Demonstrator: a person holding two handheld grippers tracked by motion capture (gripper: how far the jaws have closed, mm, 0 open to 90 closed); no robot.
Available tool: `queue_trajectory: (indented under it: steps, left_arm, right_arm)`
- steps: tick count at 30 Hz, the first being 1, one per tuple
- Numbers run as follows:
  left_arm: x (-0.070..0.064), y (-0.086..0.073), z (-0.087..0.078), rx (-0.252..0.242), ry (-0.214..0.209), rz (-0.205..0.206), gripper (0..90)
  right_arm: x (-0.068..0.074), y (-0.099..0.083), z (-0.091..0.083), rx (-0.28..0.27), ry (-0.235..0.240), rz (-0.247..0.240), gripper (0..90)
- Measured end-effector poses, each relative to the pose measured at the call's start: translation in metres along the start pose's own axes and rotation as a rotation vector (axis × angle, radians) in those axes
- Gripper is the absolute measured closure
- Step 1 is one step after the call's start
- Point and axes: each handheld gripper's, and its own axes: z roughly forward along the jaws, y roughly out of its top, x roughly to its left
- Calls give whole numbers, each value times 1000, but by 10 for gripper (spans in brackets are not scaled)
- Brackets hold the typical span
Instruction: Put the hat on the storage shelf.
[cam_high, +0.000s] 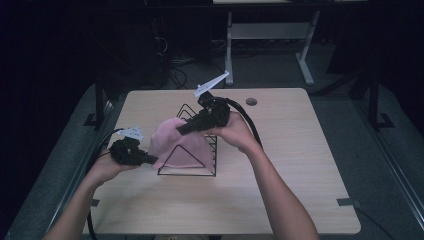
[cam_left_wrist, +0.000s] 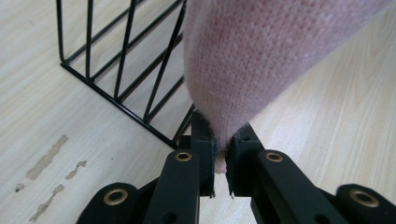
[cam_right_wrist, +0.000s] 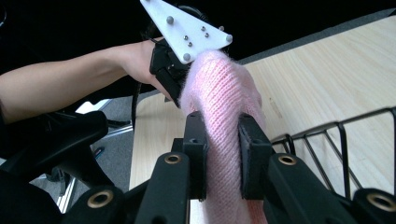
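A pink knit hat is held over the wire rack on the counter. Its edge is pinched in the left gripper; a thicker fold is clamped in the right gripper. Both grips should be kept firm and the knit kept off the wires.

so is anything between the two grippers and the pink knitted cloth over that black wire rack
Nothing visible does. The left gripper is already shut on the edge of the pink knitted cloth, and the right gripper is shut on a thick fold of it. The cloth hangs over the black wire rack on the light wooden table.
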Motion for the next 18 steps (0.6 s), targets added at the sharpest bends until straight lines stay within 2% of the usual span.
queue_trajectory:
  steps: [6, 11, 18]
  left_arm:
    - [-1, 0, 5, 32, 10, 15, 835]
    - [-3, 0, 11, 61, 19, 34, 834]
    - [-1, -8, 18, 62, 2, 12, 834]
  right_arm:
    - [-3, -10, 3, 9, 22, 35, 745]
    - [-2, -17, 7, 16, 26, 38, 725]
    - [-3, -24, 9, 28, 31, 47, 644]
